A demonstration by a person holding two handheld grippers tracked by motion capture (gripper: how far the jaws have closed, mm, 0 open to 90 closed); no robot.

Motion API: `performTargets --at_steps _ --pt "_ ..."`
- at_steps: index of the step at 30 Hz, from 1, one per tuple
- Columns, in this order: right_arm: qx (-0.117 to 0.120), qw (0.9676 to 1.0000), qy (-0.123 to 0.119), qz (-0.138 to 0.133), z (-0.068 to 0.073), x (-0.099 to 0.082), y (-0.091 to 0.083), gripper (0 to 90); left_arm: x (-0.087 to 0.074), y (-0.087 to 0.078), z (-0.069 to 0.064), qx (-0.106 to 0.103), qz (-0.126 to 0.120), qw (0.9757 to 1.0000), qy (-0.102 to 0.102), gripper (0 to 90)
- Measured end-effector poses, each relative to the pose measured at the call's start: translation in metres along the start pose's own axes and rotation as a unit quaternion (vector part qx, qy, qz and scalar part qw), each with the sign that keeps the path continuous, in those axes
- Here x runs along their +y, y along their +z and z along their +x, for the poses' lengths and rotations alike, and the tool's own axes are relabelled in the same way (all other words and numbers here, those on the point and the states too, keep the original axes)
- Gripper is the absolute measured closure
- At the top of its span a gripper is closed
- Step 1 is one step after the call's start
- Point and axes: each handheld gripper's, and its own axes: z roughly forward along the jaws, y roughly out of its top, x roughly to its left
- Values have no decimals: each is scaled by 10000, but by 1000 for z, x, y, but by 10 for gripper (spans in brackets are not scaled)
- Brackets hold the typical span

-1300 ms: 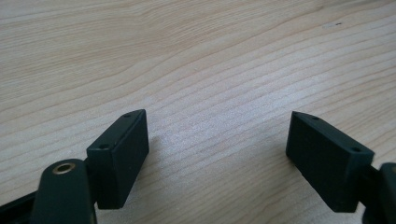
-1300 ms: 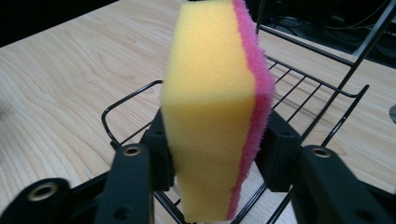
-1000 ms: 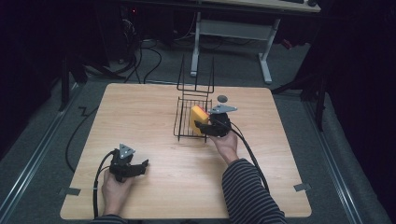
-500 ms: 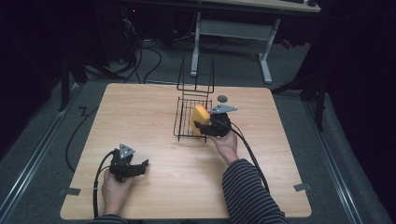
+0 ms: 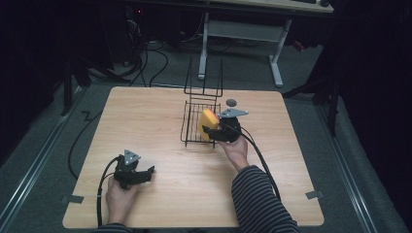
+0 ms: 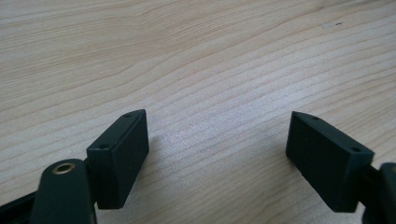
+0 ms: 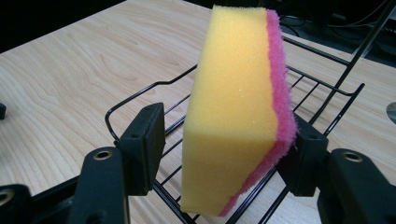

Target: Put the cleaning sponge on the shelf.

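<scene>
High view | right hand-held gripper (image 5: pixel 208 130) level, jaws just opening | sponge (image 5: pixel 209 122) between

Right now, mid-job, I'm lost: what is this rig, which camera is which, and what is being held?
There is no robot here: a person holds a two-jaw claw in each hand at a wooden table. The wide picture looks down from above the person's side. The other two come from cameras riding on each claw, looking along its black jaws. The left claw is open over bare wood and holds nothing. The right claw is at a black wire rack, with a yellow-and-pink sponge standing on edge between its jaws. Those jaws have just been opening. One pad stands apart from the sponge, so it looks released rather than gripped. A small grey disc lies on the table beyond the rack.
</scene>
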Motion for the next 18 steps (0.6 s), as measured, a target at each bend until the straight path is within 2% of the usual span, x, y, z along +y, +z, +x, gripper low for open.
performTargets --at_steps 10,18 --pt "48 10000 -51 -3 2 0 -3 408 0 0 0 0 1 10000 1 218" --pt "-8 10000 -72 7 -1 0 -6 393 0 0 0 0 2 10000 2 218"
